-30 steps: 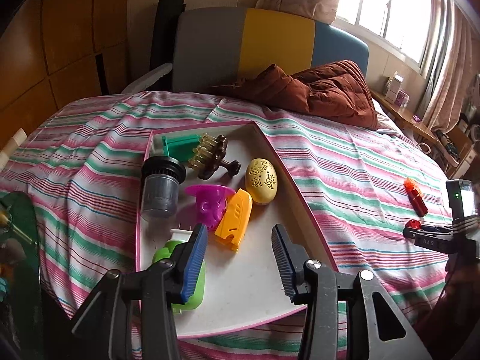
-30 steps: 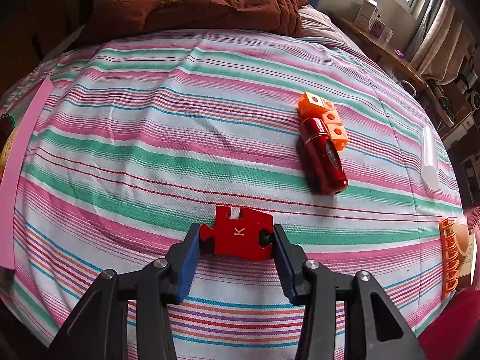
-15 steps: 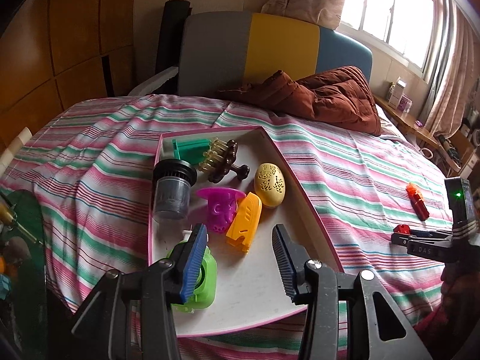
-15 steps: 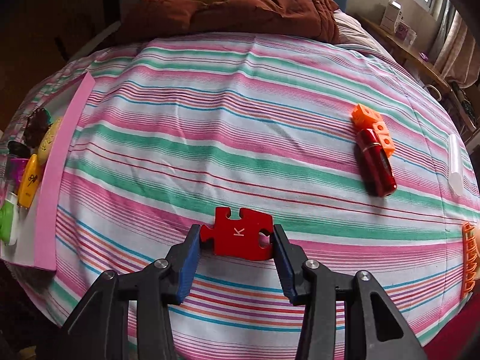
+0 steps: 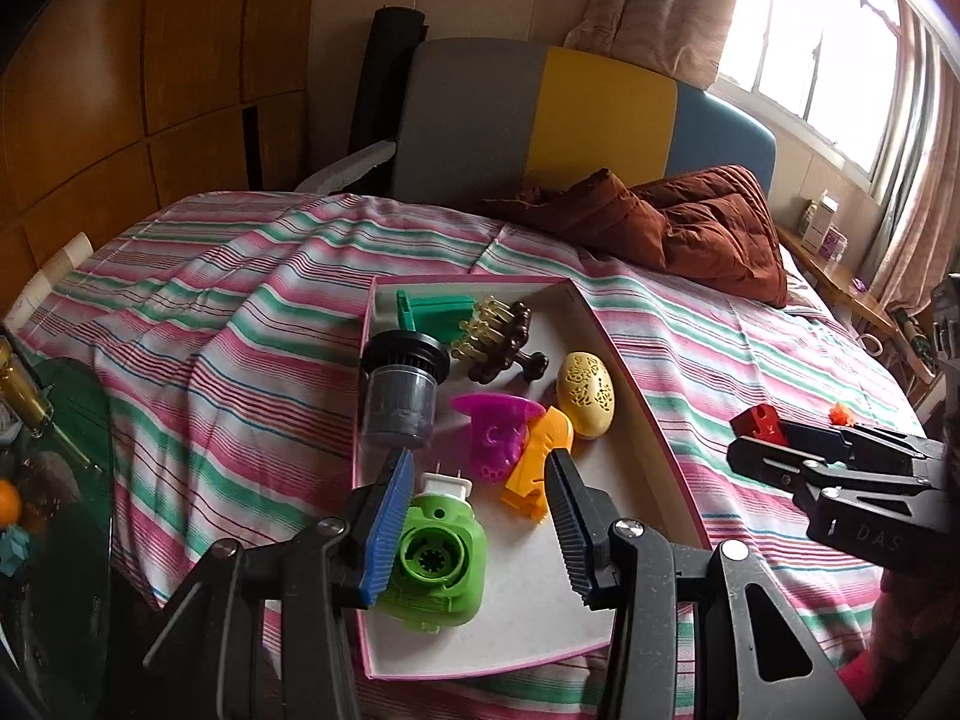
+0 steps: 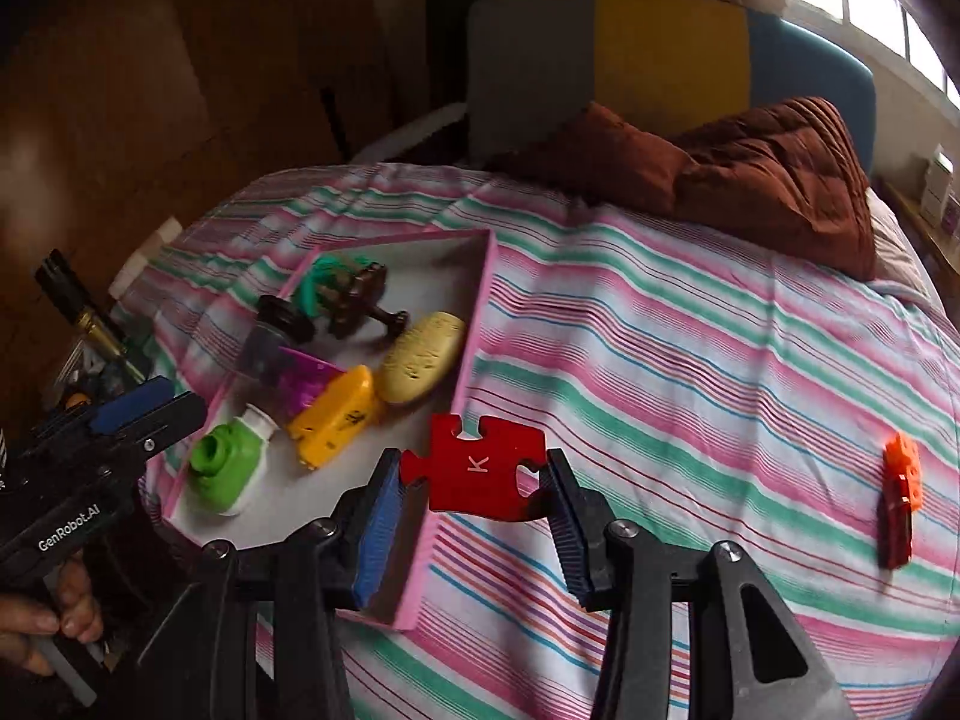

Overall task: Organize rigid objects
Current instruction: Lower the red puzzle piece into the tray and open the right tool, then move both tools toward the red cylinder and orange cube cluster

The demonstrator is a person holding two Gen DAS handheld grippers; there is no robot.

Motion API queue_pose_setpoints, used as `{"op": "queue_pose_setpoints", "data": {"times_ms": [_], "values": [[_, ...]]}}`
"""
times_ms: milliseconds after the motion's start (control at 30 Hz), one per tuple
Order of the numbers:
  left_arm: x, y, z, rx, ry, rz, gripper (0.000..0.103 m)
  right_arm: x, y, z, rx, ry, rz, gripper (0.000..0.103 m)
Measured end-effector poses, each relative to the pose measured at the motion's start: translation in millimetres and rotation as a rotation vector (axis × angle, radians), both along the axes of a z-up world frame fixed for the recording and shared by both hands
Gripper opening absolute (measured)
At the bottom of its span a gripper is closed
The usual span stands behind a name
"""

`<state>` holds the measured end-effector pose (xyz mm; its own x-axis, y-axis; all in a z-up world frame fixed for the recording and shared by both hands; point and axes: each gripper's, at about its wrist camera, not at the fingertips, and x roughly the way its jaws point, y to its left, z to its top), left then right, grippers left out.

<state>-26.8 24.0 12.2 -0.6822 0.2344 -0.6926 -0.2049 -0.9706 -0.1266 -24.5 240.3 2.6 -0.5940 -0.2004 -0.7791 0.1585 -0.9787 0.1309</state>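
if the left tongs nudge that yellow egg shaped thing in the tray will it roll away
Probably a little. The yellow egg lies on its side on the tray's smooth floor, so its rounded shell should roll or wobble easily. The pink wall beside it would likely stop it. Its pierced shell suggests it is hollow and light.

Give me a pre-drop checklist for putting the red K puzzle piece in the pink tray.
1. Grip: right tool shut on the red puzzle piece, held at both ends: ok.
2. Position: piece overlaps the pink tray's near wall in this view; whether it is fully inside the rim: cannot tell.
3. Landing spot: bare tray floor near the front, right of the green plug-in device: ok.
4. Left tool hangs empty over that same front area: not ok, it could block the drop.
5. Tray lies flat on the bedspread: ok.
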Motion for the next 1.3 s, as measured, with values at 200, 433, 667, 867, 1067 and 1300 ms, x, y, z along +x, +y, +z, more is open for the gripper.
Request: {"op": "queue_pose_setpoints", "data": {"times_ms": [200,433,667,867,1067,1300], "values": [[-6.2,-15.4,-1.5,-0.009,-0.010,0.044,0.046,-33.9,-46.9,-20.3,0.080,-0.067,0.112,0.046],[-6.9,-16.1,-3.0,-0.026,-0.014,0.045,0.048,-55.6,-64.2,-54.3,0.141,-0.147,0.121,0.047],[-4.6,-7.6,-2.0,-0.031,-0.010,0.026,0.052,-45.5,-48.7,-36.4,0.058,-0.085,0.092,0.053],[-0.8,2.9,1.1,-0.028,-0.007,0.001,0.056,-32.5,-13.0,-15.4,0.006,-0.030,-0.003,0.053],[4.6,25.5,5.4,-0.036,0.001,-0.064,0.057,-14.4,53.3,-3.6,-0.003,-0.019,-0.161,0.053],[12.4,60.5,9.1,-0.043,0.001,-0.158,0.059,8.5,157.5,1.5,-0.027,-0.025,-0.426,0.053]]}}
